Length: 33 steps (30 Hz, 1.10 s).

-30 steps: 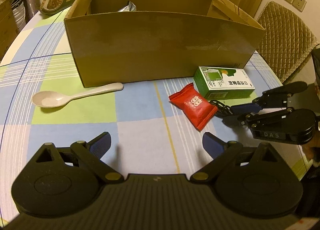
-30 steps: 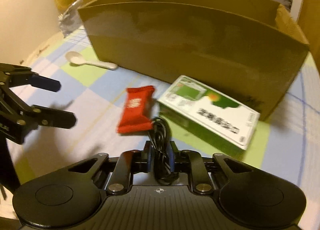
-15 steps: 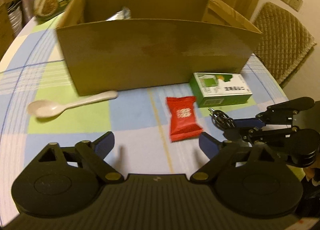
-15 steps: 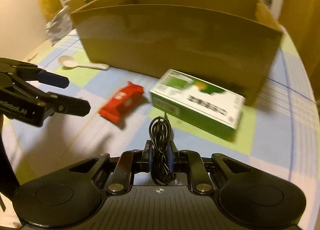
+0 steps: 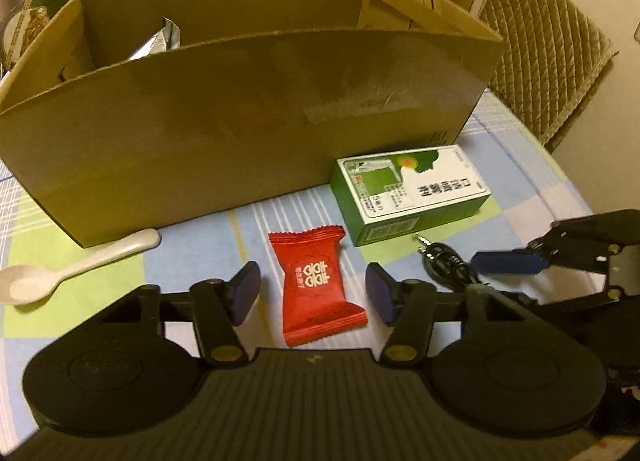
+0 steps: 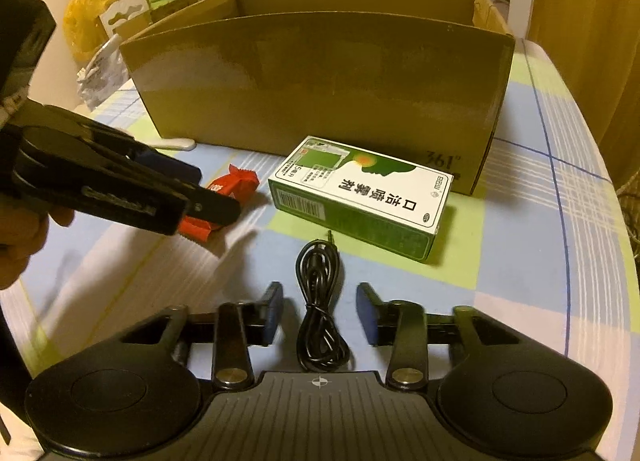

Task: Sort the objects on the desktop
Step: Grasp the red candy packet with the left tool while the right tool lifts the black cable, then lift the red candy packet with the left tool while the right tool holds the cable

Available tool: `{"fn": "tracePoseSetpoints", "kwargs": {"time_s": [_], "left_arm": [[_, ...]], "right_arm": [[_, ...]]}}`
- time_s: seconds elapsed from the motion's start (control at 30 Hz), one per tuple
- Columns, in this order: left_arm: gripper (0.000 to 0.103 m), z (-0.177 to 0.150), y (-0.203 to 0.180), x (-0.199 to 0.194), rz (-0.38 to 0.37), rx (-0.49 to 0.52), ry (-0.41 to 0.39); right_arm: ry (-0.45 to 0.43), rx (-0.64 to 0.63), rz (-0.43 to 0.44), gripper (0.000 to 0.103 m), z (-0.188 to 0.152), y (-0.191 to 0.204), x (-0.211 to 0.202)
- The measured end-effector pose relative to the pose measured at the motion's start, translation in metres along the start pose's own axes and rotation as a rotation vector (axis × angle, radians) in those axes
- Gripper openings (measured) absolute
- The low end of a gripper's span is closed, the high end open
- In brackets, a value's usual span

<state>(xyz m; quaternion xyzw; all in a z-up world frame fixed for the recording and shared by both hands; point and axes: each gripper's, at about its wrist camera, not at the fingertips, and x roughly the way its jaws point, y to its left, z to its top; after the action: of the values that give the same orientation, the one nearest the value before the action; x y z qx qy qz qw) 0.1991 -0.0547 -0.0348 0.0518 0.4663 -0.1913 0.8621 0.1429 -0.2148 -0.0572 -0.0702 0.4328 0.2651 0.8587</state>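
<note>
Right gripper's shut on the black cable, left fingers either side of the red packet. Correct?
Not quite. The right wrist view shows the right gripper open, its fingers clear of the black cable lying between them. The left gripper does straddle the red packet.

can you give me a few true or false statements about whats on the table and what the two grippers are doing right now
1. The red candy packet lies between the left gripper fingers, untouched. True.
2. The right gripper clamps the black cable. False: its jaws have just been opening, and the cable lies loose between them.
3. The white spoon is inside the cardboard box. False: it lies on the tablecloth.
4. The green carton lies flat before the box. True.
</note>
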Motion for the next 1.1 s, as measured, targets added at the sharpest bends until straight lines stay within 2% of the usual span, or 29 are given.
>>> {"fn": "tracePoseSetpoints", "kwargs": {"time_s": [0.23, 0.33, 0.6, 0.8, 1.1], "left_arm": [[0.027, -0.014, 0.0, 0.001, 0.022, 0.032, 0.014], [0.024, -0.02, 0.001, -0.008, 0.015, 0.032, 0.016], [0.025, -0.043, 0.002, -0.025, 0.023, 0.036, 0.012], [0.028, -0.043, 0.008, -0.022, 0.007, 0.007, 0.003], [0.033, -0.041, 0.006, -0.018, 0.008, 0.041, 0.008]], "right_arm": [[-0.006, -0.003, -0.004, 0.041, -0.002, 0.001, -0.002], [-0.002, -0.015, -0.007, 0.041, -0.002, 0.003, -0.002], [-0.005, -0.044, -0.058, 0.04, -0.004, 0.015, 0.002], [-0.01, -0.039, -0.055, 0.04, -0.006, 0.015, 0.002], [-0.028, -0.031, -0.056, 0.04, -0.008, 0.016, 0.002]]}}
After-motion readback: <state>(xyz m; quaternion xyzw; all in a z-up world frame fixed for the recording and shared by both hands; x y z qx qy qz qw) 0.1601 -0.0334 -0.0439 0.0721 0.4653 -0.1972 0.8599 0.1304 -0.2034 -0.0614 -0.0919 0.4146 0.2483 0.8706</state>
